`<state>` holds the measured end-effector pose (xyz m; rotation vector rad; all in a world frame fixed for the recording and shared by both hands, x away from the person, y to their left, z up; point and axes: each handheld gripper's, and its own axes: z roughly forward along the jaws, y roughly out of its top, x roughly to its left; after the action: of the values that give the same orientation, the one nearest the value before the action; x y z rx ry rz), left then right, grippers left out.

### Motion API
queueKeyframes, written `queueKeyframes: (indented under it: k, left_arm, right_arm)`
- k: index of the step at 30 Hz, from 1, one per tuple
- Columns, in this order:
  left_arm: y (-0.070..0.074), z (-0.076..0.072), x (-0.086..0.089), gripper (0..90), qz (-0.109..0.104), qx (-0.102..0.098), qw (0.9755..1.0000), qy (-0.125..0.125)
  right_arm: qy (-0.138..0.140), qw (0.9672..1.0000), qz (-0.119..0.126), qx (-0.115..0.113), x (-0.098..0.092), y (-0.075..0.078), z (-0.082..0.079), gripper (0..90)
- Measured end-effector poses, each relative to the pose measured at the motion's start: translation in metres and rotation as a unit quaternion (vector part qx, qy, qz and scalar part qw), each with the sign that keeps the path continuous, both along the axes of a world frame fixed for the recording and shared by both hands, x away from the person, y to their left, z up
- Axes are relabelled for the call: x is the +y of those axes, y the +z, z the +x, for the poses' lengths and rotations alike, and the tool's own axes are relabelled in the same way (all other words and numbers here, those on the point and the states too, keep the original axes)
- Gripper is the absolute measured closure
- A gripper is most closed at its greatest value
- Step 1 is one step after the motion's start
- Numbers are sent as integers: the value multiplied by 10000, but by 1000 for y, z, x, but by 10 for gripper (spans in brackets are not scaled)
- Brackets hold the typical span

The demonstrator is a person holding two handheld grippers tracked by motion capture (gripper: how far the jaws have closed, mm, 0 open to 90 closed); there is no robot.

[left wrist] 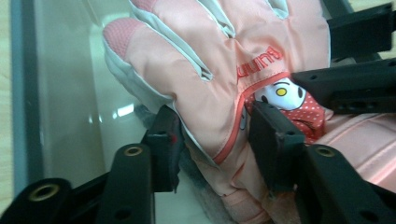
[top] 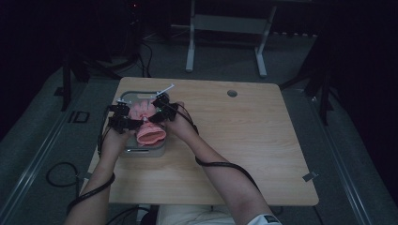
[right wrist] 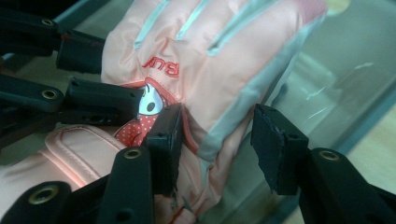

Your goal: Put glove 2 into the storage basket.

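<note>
A pink padded glove [top: 149, 123] with pale grey trim and a cartoon patch lies in a grey tray [top: 145, 152] at the table's left. My left gripper [top: 129, 117] comes at it from the left and my right gripper [top: 157, 110] from the right. In the left gripper view the left gripper [left wrist: 215, 126] is open, its jaws straddling the glove [left wrist: 196, 70] at its edge near the patch. In the right gripper view the right gripper [right wrist: 217, 126] is open: one jaw rests by the patch, the other stands clear of the glove [right wrist: 210, 56]. Each gripper view shows the other gripper's jaws lying across the patch.
The tray's glossy floor [left wrist: 60, 93] lies bare beyond the glove's fingers. The wooden table [top: 234, 140] stretches to the right, with a round hole [top: 232, 93] near its far edge. A white frame stand [top: 225, 28] is on the floor behind. Cables trail from both forearms.
</note>
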<state>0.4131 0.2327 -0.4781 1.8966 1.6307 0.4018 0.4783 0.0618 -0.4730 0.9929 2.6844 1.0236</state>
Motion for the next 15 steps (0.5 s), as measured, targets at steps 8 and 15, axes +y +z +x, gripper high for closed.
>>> queueKeyframes:
  k: [8, 15]
  left_arm:
    - [0, 2, -7, 481, 104, -87, 9999, 70]
    - [6, 1, -2, 412, 34, -215, 9997, 77]
  right_arm:
    - [16, 9996, 238, -162, -14, 16, -2, 488]
    - [31, 9991, 412, -116, -25, 17, -6, 476]
